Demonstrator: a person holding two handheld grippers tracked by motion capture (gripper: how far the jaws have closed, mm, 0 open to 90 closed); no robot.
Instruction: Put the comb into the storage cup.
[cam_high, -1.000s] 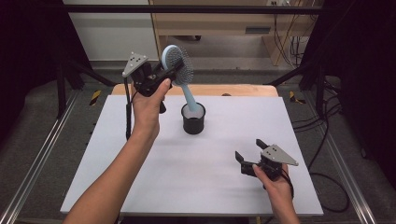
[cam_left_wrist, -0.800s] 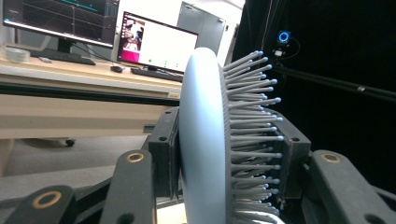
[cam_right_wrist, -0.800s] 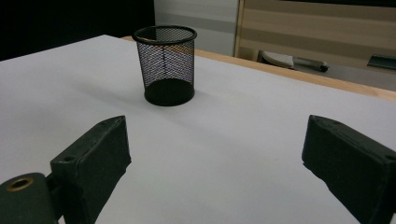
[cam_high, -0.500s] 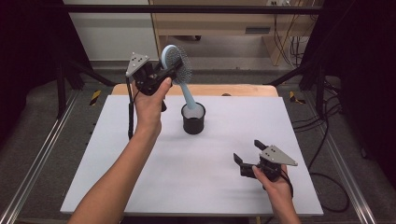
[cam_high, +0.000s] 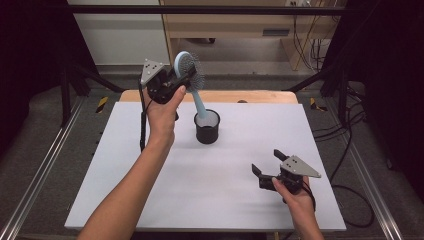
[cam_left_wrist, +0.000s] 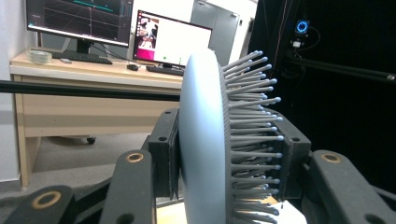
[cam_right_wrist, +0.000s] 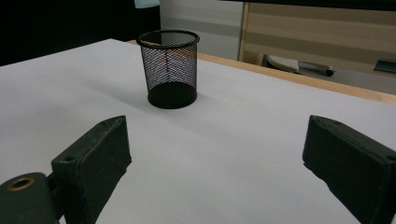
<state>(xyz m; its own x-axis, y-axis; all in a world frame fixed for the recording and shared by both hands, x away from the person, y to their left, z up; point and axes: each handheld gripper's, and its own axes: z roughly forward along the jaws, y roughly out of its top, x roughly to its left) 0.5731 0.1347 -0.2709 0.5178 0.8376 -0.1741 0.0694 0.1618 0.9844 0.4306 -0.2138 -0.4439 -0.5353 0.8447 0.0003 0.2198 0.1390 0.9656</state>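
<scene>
A: Where is the hairbrush (cam_high: 189, 70), and what holds it?

B: The left gripper (cam_high: 172, 84) is raised above the far left part of the white table (cam_high: 200, 200), its jaws clamped on the head of the pale blue hairbrush. In the left gripper view one black pad presses the smooth back of the head (cam_left_wrist: 203, 140) and the other presses into the grey bristles.

A: How does the brush stand against the cup?

B: In the high view the handle slants down and to the right, its lower end at the rim of the black mesh cup (cam_high: 207, 127). Whether the tip is inside the cup or just above it cannot be told. In the right gripper view the cup (cam_right_wrist: 170, 67) looks empty through its mesh, and a pale blue end (cam_right_wrist: 146, 3) shows at the top edge above it.

A: And the right gripper?

B: The right gripper (cam_high: 271, 167) sits low over the near right part of the table, well apart from the cup. Its jaws stand wide with nothing between them, pointed toward the cup.
</scene>
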